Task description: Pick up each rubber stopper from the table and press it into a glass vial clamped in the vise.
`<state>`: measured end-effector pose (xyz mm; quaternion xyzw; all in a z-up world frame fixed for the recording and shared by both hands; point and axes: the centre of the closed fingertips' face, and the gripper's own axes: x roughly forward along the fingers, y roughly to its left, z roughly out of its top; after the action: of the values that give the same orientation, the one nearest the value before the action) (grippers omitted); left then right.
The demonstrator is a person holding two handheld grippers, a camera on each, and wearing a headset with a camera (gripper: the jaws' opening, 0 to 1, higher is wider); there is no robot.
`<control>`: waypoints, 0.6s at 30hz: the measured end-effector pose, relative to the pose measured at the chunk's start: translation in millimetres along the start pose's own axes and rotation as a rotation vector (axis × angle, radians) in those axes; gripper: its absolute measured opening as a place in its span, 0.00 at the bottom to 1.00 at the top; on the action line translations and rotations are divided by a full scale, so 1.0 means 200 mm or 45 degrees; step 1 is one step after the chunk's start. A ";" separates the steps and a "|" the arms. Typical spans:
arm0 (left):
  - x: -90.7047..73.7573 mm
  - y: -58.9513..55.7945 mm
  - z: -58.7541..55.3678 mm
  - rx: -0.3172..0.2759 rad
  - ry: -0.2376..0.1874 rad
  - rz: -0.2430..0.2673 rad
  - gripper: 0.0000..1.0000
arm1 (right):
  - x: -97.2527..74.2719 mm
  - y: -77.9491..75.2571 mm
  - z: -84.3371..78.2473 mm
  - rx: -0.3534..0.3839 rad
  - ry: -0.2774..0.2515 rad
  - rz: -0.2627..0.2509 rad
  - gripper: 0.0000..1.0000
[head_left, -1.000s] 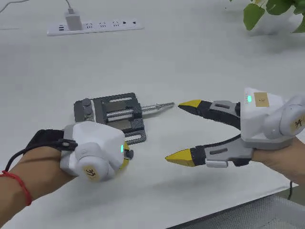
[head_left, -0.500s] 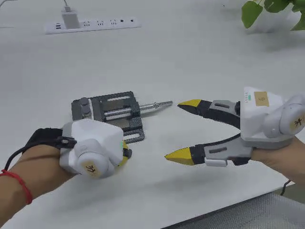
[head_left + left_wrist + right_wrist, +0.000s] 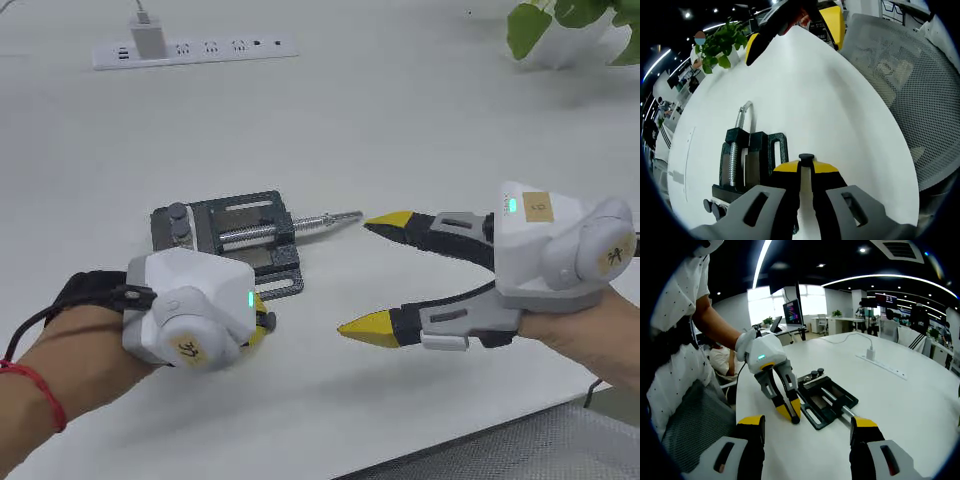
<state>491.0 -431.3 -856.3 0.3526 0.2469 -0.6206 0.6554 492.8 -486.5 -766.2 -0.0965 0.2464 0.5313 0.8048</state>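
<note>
At the left, my left gripper [image 3: 805,169] has its jaws pinched almost together on a small black rubber stopper [image 3: 806,159]. It is held just beside the near corner of the vise [image 3: 232,235], which I judge leaves it ready to carry over to a vial. The dark metal vise lies flat on the tabletop [image 3: 420,130], with its screw pointing right. Small dark-capped cylinders [image 3: 179,214] stand at its left end, too small for me to tell whether they are vials. To the right, my right gripper [image 3: 373,275] hovers near the screw's tip, jaws spread wide and empty, probably to stay clear of the work. The tabletop is plain matte white, with a white power strip [image 3: 195,48] at the far edge and a leafy plant [image 3: 565,22] at the far right. The room beyond is an open office lit by ceiling strips.
</note>
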 end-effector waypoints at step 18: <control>-0.43 0.07 0.35 -0.431 -0.439 0.172 0.04 | 0.04 0.18 0.30 -0.090 0.084 0.201 0.37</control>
<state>486.8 -430.8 -745.5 0.1424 0.2078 -0.5760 0.7777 481.2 -439.7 -714.8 -0.1228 0.2607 0.5979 0.7480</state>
